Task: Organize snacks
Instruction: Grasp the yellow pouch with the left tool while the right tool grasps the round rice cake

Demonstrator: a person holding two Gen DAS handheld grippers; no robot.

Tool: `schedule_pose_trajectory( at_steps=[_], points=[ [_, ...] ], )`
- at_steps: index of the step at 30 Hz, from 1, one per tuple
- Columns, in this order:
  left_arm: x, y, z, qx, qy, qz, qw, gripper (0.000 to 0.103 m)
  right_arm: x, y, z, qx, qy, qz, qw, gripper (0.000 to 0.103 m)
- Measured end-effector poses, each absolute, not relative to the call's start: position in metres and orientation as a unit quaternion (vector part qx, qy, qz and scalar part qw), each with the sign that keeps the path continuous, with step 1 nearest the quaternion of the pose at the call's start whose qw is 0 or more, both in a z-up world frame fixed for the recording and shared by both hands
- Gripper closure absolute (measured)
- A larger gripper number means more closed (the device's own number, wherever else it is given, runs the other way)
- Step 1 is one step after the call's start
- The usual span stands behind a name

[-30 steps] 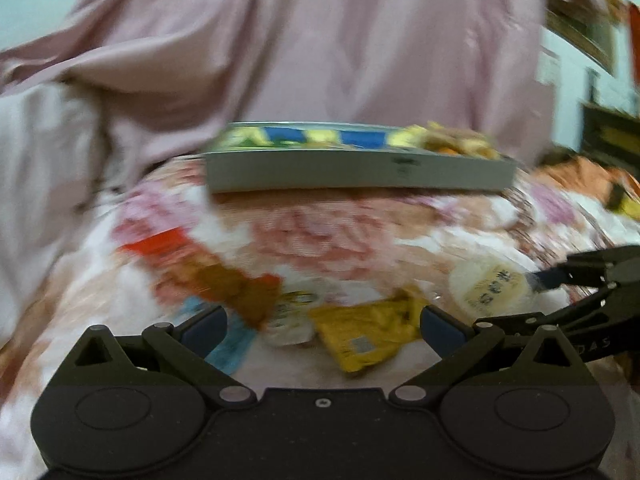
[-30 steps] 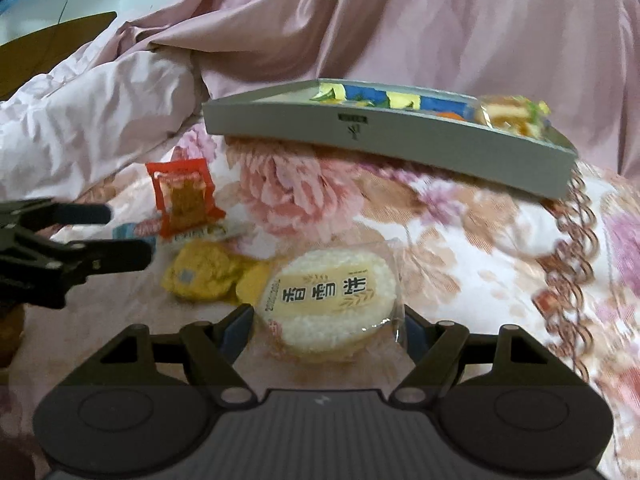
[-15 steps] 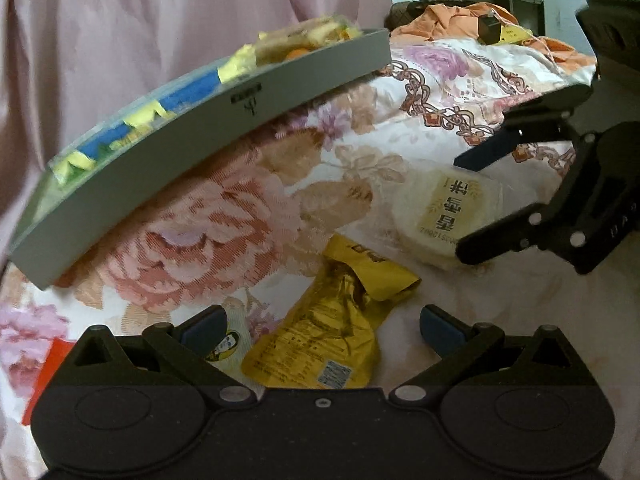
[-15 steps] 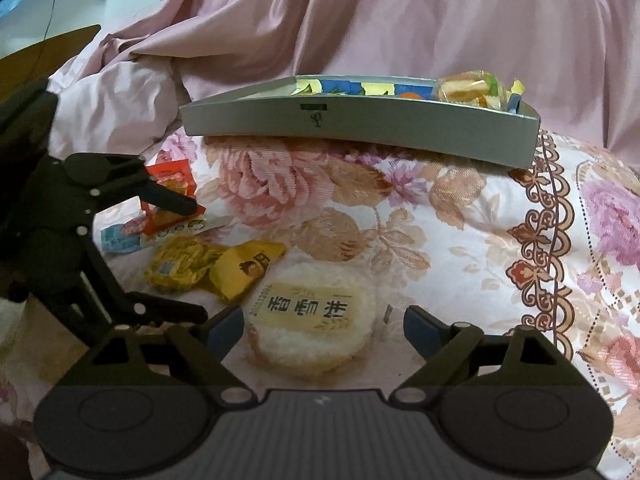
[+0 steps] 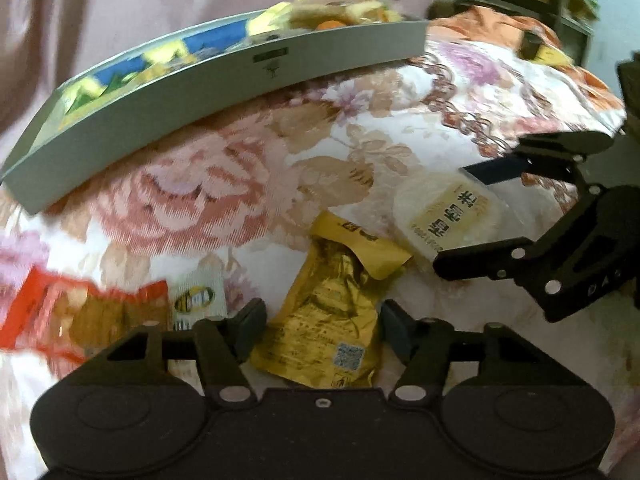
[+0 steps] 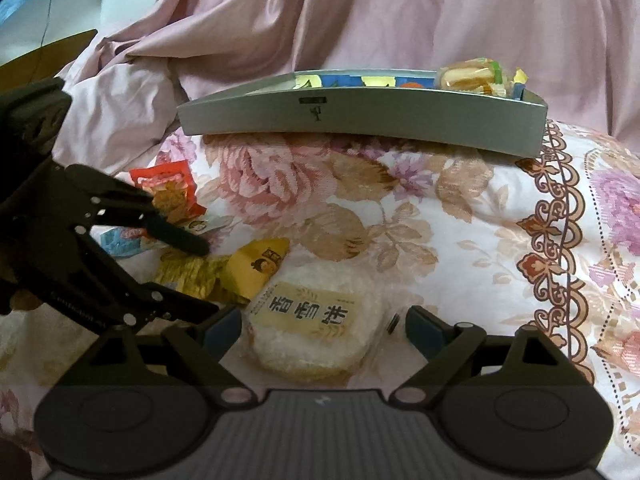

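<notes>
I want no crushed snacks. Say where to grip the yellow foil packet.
Grip the yellow foil packet across its flat lower body, coming from above with the left tongs, which are closing astride it. It lies flat and long; its folded top end is crumpled and offers less hold.

Gold packet [image 5: 324, 316] lying flat on the flowered bed, crinkled; round rice cake [image 6: 312, 332] in clear wrap just beside; red packet [image 6: 172, 192] farther off; grey tray [image 6: 360, 120] behind, partly filled.
</notes>
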State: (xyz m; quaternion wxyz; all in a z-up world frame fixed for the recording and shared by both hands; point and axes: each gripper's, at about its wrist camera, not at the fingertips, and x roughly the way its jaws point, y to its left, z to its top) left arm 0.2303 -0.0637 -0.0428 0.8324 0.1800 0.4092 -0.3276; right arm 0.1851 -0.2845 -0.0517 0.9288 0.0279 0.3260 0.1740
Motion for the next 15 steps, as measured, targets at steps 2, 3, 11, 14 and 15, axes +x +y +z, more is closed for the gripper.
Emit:
schedule_pose_trajectory(
  at_steps=[2,3,11,14,15],
  points=[
    [0.224,-0.066,-0.043,0.162,0.420,-0.293,0.843,0.038,0.186,-0.286,-0.051,0.029,0.327,0.171,0.929,0.011],
    [0.220,-0.067,-0.043,0.149,0.426,-0.274,0.849,0.038,0.187,-0.287,-0.051,0.030,0.328,0.170,0.929,0.011],
    [0.190,-0.061,-0.041,0.086,0.445,-0.160,0.877,0.038,0.184,-0.283,-0.048,0.009,0.329,0.168,0.929,0.010],
    [0.174,-0.052,-0.039,0.060,0.451,-0.134,0.880,0.038,0.183,-0.282,-0.046,0.009,0.328,0.173,0.929,0.009],
    [0.168,-0.048,-0.039,0.052,0.453,-0.127,0.881,0.038,0.183,-0.281,-0.046,0.008,0.328,0.174,0.928,0.008]
  ],
)
